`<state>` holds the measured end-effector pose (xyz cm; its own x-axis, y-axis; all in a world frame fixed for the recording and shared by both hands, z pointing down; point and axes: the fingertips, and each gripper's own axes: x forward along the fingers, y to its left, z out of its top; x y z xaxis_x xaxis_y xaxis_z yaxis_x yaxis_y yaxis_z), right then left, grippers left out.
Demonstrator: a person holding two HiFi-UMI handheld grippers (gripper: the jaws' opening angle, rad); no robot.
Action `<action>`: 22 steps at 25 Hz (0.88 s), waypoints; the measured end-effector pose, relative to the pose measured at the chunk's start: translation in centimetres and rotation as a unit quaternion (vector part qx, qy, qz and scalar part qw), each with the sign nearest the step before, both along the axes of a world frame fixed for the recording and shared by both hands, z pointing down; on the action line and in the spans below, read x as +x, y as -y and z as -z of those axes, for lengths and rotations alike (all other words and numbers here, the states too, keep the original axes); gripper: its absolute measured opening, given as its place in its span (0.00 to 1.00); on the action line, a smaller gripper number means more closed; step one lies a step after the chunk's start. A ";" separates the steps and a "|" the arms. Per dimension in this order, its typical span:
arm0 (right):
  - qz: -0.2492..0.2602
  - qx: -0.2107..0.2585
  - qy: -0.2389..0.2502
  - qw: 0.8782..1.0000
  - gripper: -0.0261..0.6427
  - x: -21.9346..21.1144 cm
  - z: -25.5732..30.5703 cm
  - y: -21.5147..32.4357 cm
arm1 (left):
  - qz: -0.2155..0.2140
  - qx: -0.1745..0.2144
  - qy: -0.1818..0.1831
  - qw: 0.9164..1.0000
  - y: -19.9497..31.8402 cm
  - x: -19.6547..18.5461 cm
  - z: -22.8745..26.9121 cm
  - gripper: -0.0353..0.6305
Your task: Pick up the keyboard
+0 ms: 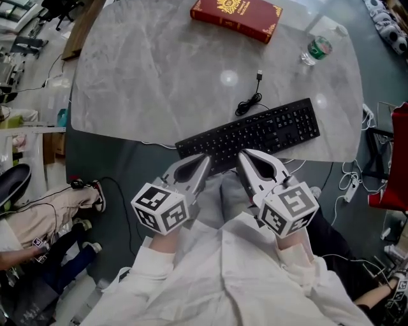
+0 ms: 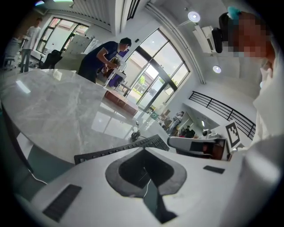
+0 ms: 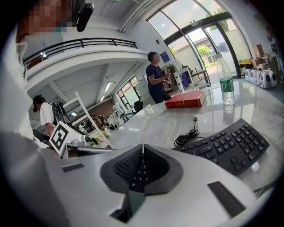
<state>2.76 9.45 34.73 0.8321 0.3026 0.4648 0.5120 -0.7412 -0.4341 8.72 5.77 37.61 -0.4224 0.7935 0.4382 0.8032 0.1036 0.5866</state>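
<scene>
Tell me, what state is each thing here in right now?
Keyboard: flat on the table, not gripped.
Cable: loosely coiled, plug lying free.
Book: closed, lying flat.
Bottle: upright.
Left gripper: shut, empty.
Right gripper: shut, empty.

Head view: your left gripper (image 1: 204, 159) and right gripper (image 1: 243, 155) cover part of the keyboard's (image 1: 268, 127) near edge, so you can't tell whether they touch it. The book (image 1: 236, 17) is cropped by the top edge. The bottle (image 1: 317, 49) label is too small to read. Left gripper view: the gripper's own body hides all but a thin strip of keyboard. Right gripper view: the keyboard's left part is hidden the same way.
</scene>
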 end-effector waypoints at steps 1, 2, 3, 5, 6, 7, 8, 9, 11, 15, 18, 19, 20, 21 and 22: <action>0.005 0.003 0.002 1.000 0.09 0.2 -0.3 0.2 | 0.001 0.004 0.001 1.000 0.1 0.0 -0.4 0.07; 0.011 0.007 0.003 1.000 0.09 0.3 -0.5 0.5 | 0.001 0.007 0.001 1.000 0.3 0.1 -0.7 0.07; 0.018 0.010 0.005 1.000 0.09 0.6 -0.7 0.8 | 0.002 0.010 0.000 1.000 0.6 0.2 -0.9 0.07; 0.028 0.013 0.009 0.999 0.09 1.0 -1.0 1.3 | 0.003 0.010 -0.002 1.000 1.1 0.6 -1.2 0.07; 0.030 0.014 0.009 0.999 0.09 1.2 -1.1 1.5 | 0.004 0.011 -0.002 1.000 1.3 0.9 -1.4 0.07; 0.030 0.016 0.009 0.999 0.09 1.4 -1.3 1.7 | 0.004 0.014 -0.003 1.000 1.6 1.1 -1.7 0.07; 0.031 0.019 0.010 0.999 0.09 1.4 -1.5 1.8 | 0.005 0.018 -0.005 1.000 1.7 1.2 -1.9 0.07; 0.032 0.022 0.010 0.999 0.09 1.3 -1.7 1.9 | 0.007 0.021 -0.007 1.000 1.9 1.3 -2.2 0.07; 0.037 0.026 0.014 0.999 0.09 1.3 -2.2 2.1 | 0.013 0.025 -0.011 1.000 2.0 1.5 -2.5 0.08; 0.044 0.035 0.018 0.998 0.09 1.5 -2.9 2.7 | 0.025 0.028 -0.014 0.999 2.3 2.0 -3.1 0.08; 0.050 0.040 0.021 0.998 0.09 1.8 -3.3 3.0 | 0.034 0.031 -0.015 0.999 2.7 2.4 -3.5 0.08; 0.050 0.042 0.022 0.998 0.09 1.8 -3.5 3.1 | 0.036 0.032 -0.015 0.999 2.8 2.6 -3.6 0.08; 0.047 0.045 0.023 0.998 0.09 1.7 -3.6 3.2 | 0.038 0.034 -0.014 0.999 3.0 2.7 -3.8 0.08; 0.044 0.049 0.024 0.998 0.09 1.6 -3.8 3.3 | 0.040 0.037 -0.013 0.998 3.2 2.9 -4.0 0.08; 0.042 0.053 0.024 0.997 0.09 1.5 -4.0 3.5 | 0.042 0.040 -0.012 0.998 3.4 3.0 -4.3 0.08</action>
<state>4.27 5.95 38.74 0.8280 0.1802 0.5310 0.4728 -0.7334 -0.4884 11.72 2.37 41.88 -0.3435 0.7882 0.5106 0.8212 -0.0117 0.5706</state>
